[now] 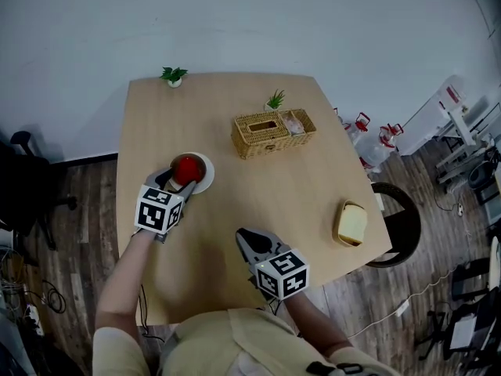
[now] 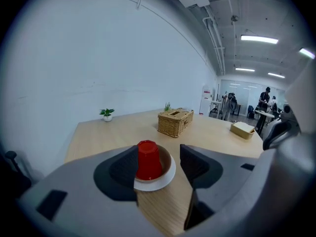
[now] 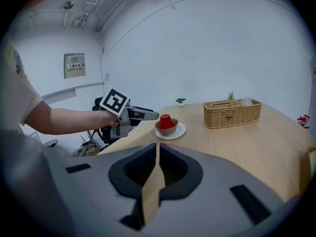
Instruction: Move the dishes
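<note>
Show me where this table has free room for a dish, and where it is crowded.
Free: the table between the basket and the yellow box, and the far edge between the small plant and the basket. Crowded: at left, the open left gripper by the plate with the red cup.

Beige short-sleeved shirt

Head view overhead, gripper views low, sharing table
</note>
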### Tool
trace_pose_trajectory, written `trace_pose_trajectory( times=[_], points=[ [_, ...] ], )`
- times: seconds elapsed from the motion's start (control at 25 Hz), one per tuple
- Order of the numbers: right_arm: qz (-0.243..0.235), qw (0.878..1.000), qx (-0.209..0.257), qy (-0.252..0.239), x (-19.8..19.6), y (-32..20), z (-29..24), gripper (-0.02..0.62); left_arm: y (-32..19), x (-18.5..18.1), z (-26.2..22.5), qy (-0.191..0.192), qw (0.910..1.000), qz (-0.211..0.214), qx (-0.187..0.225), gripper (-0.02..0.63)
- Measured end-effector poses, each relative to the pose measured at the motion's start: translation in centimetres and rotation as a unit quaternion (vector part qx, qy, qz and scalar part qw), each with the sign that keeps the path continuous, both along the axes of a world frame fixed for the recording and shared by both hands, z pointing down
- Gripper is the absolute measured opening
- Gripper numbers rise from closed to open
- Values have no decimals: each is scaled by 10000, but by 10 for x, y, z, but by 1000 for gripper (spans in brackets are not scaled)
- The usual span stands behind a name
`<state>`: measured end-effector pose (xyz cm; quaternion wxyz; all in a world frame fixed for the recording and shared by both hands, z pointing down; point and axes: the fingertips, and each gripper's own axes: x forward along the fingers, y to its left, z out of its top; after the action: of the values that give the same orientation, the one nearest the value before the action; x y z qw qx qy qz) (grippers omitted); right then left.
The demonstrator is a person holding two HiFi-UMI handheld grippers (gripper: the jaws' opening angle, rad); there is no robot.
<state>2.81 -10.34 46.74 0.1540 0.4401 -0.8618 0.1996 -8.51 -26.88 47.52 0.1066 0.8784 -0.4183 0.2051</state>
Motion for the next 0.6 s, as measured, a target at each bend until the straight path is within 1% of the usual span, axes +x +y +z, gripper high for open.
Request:
trace_pose_trajectory(
  times=[0.2,0.32,0.52,0.6],
  points=[
    [-84,9999,-133,-1,8,-4,10,17,-26,3,22,-357,9991,-216,-86,249],
    [-97,9997,-221,-38,11,-6,16,17,-37,1,31,-457,9982,-345,-159,249],
    [-133,9993,-350,2,10,-6,25,17,-48,5,43,-752,9965,-300,-231,252],
    [-151,9991,-390,-5,9,-5,28,17,-52,6,48,-753,9963,-331,-258,255]
  ],
)
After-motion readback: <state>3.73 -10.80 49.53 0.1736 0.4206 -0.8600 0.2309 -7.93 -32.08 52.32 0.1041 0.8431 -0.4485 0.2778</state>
